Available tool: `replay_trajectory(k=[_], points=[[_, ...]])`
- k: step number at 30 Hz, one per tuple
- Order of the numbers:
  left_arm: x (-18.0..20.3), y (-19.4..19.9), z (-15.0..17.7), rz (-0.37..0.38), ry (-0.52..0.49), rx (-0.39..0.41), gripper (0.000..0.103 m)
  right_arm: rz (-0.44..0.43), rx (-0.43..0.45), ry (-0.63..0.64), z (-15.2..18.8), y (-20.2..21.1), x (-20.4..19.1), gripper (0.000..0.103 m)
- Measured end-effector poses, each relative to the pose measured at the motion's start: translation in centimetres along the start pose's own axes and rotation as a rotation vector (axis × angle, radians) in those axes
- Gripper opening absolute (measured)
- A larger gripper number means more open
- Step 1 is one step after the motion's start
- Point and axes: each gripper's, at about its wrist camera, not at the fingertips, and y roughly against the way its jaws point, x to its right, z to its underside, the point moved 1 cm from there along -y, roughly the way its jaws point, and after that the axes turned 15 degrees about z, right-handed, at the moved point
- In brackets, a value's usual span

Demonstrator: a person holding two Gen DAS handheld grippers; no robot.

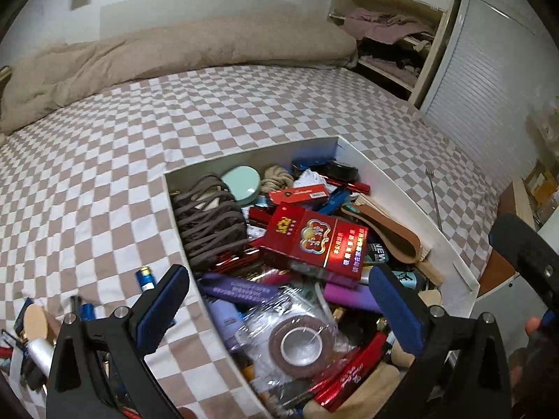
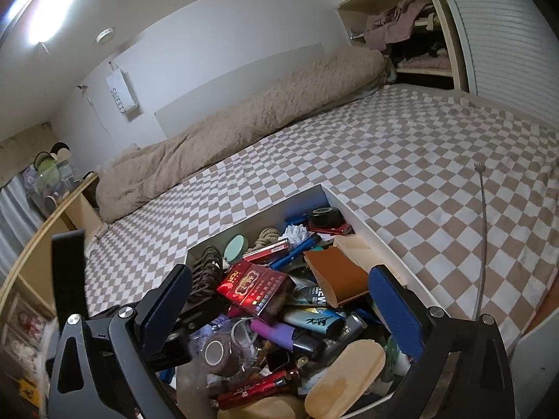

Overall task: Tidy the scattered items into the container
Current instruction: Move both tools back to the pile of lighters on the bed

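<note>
A white box (image 1: 401,188) stands on the checkered bed, piled with small items. On top lies a red cigarette pack (image 1: 314,241), with a bagged roll of brown tape (image 1: 300,345) nearer to me. My left gripper (image 1: 279,310) hangs open and wide over the tape, holding nothing. Batteries (image 1: 146,277) and other loose bits lie on the sheet left of the box. In the right wrist view my right gripper (image 2: 279,310) is open above the same box (image 2: 353,216), over the red pack (image 2: 255,288) and a purple lighter (image 2: 272,331).
A metal back scratcher (image 2: 484,230) lies on the sheet right of the box. A beige duvet (image 1: 174,56) is bunched along the far wall. An open wardrobe (image 1: 391,42) with clothes stands at the back right, and a wooden shelf (image 2: 52,216) at the left.
</note>
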Motion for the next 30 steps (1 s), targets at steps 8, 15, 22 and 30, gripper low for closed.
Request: replay_trajectory(k=[8,15,22,30], points=[[-0.8,3.6,0.8,-0.027,-0.002,0.065,0.103,0.074,0.039,0.000,0.5,1.1,-0.6,0.101],[-2.3,6.2,2.1,-0.081,-0.005,0.113,0.103,0.108,0.056,0.038,1.5,1.7,-2.0,0.101],[-4.5,8.2,3.6,-0.102,0.019,0.133,0.103,0.136,0.065,0.090,3.3,2.3,-3.6,0.101],[-7.3,10.6,5.3,-0.132,0.064,0.151,0.103,0.147,0.037,0.130,5.1,2.3,-5.3,0.101]])
